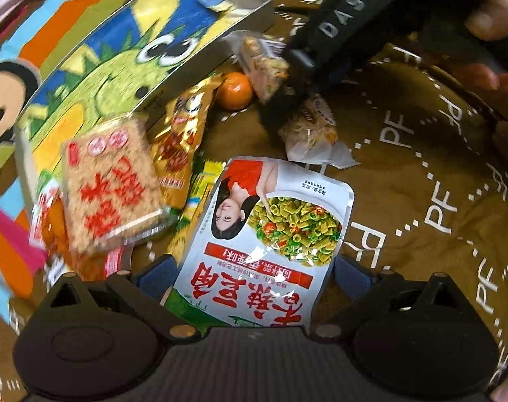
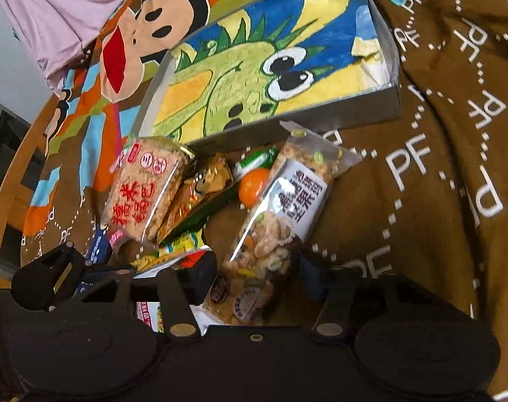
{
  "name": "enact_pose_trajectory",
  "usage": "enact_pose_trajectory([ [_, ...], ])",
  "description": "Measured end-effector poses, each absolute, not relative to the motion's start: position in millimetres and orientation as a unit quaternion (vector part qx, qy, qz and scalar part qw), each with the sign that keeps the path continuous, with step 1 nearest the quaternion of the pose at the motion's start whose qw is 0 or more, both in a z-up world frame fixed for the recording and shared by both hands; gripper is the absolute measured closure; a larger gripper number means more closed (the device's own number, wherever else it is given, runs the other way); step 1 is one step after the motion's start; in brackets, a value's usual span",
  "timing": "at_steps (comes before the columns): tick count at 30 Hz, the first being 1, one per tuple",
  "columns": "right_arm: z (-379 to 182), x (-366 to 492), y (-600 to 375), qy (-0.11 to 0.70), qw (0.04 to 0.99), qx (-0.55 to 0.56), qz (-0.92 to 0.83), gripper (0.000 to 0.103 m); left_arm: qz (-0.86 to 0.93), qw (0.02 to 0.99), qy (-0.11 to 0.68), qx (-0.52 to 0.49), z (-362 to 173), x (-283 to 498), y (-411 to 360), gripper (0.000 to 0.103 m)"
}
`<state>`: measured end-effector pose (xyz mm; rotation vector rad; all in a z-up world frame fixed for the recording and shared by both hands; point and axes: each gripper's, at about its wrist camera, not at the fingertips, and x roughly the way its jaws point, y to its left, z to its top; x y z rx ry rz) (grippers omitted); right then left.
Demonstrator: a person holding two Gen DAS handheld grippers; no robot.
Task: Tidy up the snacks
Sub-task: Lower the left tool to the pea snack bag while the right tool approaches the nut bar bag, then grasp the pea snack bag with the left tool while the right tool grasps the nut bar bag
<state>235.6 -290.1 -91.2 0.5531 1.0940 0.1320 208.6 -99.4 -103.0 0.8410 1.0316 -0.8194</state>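
Note:
My left gripper (image 1: 252, 276) holds a white pouch (image 1: 270, 234) printed with a woman and green vegetables between its jaws. My right gripper (image 2: 259, 268) is shut on a clear nut-bar packet (image 2: 280, 214) and lifts it above the pile; in the left wrist view it shows as a black arm (image 1: 331, 33) over that packet (image 1: 265, 63). A rice-cracker pack (image 1: 111, 184), a gold packet (image 1: 180, 137) and an orange (image 1: 235, 91) lie beside a grey box with a dragon picture (image 2: 264, 67).
A brown blanket with white PF print (image 1: 421, 167) covers the surface. A colourful monkey-print cloth (image 2: 146, 33) lies behind the box. Yellow and green packets (image 1: 197, 207) lie under the pile. A wooden frame (image 2: 6, 201) runs at the left.

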Motion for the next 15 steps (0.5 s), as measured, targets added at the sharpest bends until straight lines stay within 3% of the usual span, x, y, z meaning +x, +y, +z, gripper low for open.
enact_pose_trajectory([
  [11,-82,218,-279,0.549,0.812,0.183,0.08,0.054,-0.268,0.744,0.574,0.213,-93,193,-80,0.007],
  [15,-84,210,-276,0.554,0.812,0.162,0.085,0.051,-0.264,0.764,0.554,0.197,-93,186,-73,0.005],
])
